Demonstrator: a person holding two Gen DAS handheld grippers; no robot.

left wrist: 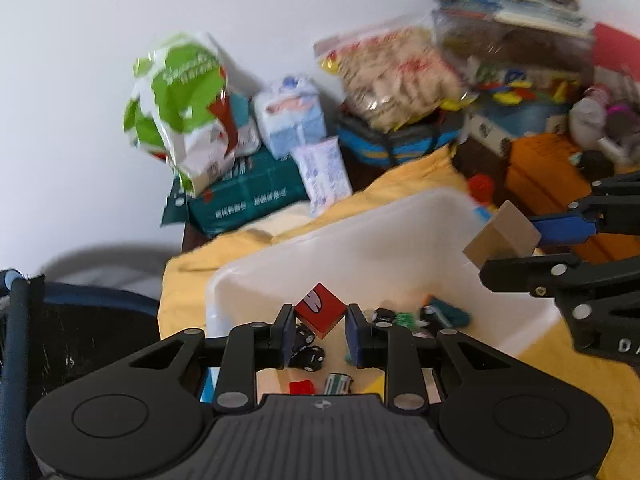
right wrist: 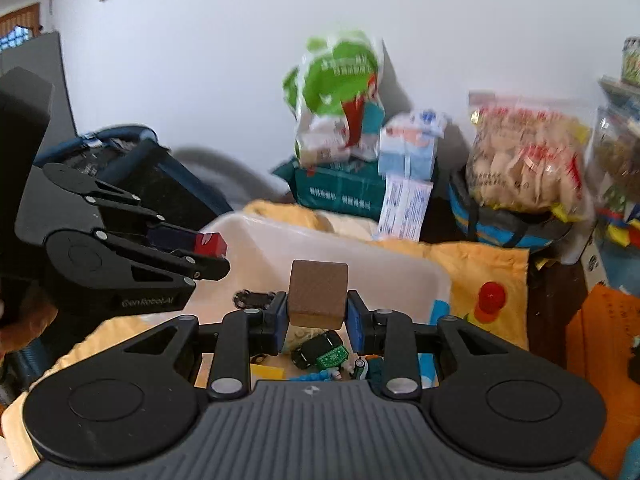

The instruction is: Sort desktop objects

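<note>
While both grippers hang above the white bin (left wrist: 400, 232), we note each one carrying a block. Our left gripper (left wrist: 320, 326) is clamped on a red block (left wrist: 320, 310) with a white mark on its top face; the block sits corner-up between the blue pads (left wrist: 289, 332), which press its sides. From the right wrist view the same red block (right wrist: 211, 244) shows at the tip of the left gripper, over the bin's near-left rim.

Our right gripper (right wrist: 318, 312) is closed on a plain brown block (right wrist: 318, 294), held squarely between its blue pads and standing upright. The left view shows it tilted, above the bin's right side.

Inside the bin lie small items: black toy cars (left wrist: 308, 350), a green circuit board (right wrist: 332, 356), a small battery (right wrist: 360, 366). The bin rests on a yellow cloth (right wrist: 480, 268). Behind it stand a green-and-white bag (left wrist: 180, 100), a teal box (left wrist: 248, 196) and a clear bag of snacks (right wrist: 524, 160) against the white wall. Background is blurred.
</note>
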